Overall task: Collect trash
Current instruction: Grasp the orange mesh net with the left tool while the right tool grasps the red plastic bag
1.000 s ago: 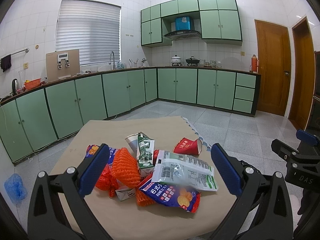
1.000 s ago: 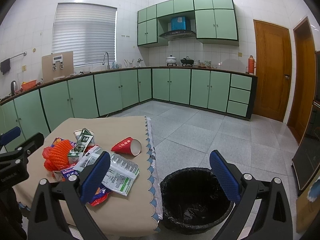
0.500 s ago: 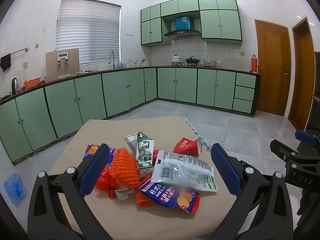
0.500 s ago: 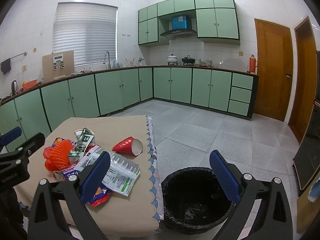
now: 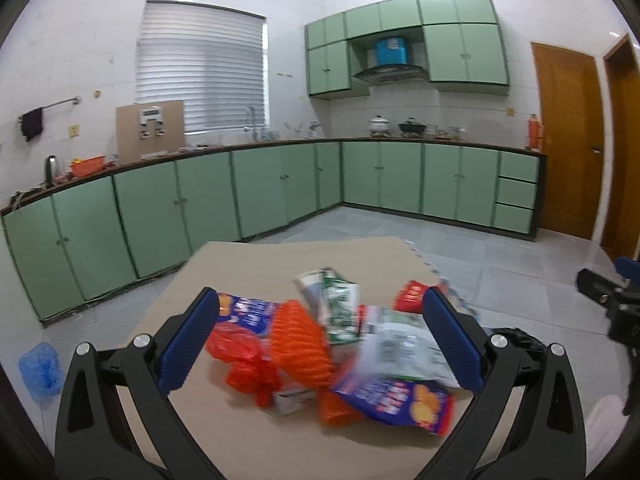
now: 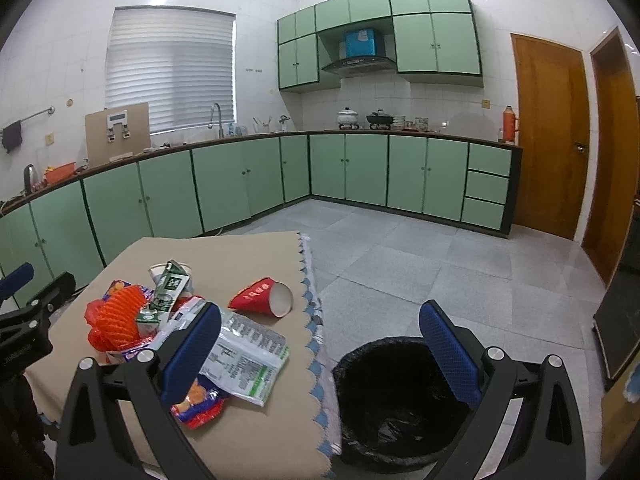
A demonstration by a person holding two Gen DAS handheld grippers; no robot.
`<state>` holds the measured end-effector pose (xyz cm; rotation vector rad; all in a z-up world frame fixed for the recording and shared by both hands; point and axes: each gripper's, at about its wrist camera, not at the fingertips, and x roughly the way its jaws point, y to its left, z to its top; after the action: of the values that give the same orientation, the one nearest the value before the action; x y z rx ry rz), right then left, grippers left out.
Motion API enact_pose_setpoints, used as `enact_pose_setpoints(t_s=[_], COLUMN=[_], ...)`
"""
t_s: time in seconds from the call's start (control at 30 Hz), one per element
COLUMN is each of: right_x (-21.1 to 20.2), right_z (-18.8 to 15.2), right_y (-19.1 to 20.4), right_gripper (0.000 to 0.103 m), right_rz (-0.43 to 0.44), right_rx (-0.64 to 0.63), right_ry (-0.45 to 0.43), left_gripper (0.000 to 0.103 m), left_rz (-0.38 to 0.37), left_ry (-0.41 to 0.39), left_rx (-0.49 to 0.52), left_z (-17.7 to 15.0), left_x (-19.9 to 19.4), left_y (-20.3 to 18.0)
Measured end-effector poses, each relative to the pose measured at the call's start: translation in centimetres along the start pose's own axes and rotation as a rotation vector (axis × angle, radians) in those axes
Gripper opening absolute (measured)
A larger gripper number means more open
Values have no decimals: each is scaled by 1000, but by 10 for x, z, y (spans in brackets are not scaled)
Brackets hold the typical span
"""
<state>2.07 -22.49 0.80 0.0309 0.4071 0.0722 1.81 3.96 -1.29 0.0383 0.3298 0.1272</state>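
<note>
A pile of trash lies on the beige table (image 5: 256,264): an orange foam net (image 5: 298,344), a red plastic bag (image 5: 244,364), a green carton (image 5: 340,304), a white packet (image 5: 400,348), a blue snack bag (image 5: 396,400) and a red paper cup (image 5: 410,296). My left gripper (image 5: 320,344) is open and empty, its jaws wide around the pile just above it. My right gripper (image 6: 320,356) is open and empty, between the table edge and the black-lined bin (image 6: 396,396). The cup (image 6: 264,296), packet (image 6: 244,360) and net (image 6: 120,316) also show there.
Green base cabinets (image 6: 240,184) run along the walls. A grey tiled floor (image 6: 420,264) spreads to the right. Wooden doors (image 6: 548,136) stand at the far right. A blue bag (image 5: 40,368) lies on the floor left of the table.
My left gripper has moved forward and down toward the pile, which now looks larger and blurred. My right gripper has edged slightly forward. Both stay open.
</note>
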Motion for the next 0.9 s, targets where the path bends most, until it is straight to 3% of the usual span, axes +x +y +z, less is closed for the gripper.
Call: enact_pose_setpoints(t_s=[0.27,0.5,0.9], right_x=[41,75,88], right_z=[-14,-39,-53], right_y=[25,38,55], right_gripper=[96,76,76], right_rz=[55,112,155], right_rx=[-40,-42,-75], right_ry=[29,124,177], left_gripper=[98,98,98], left_rz=[80,79,36], left_ry=[4,42,130], left_rx=[-3,-15,-21], left_z=[-15,-35,-66], left_x=[31,49,68], left_y=[35,43,44])
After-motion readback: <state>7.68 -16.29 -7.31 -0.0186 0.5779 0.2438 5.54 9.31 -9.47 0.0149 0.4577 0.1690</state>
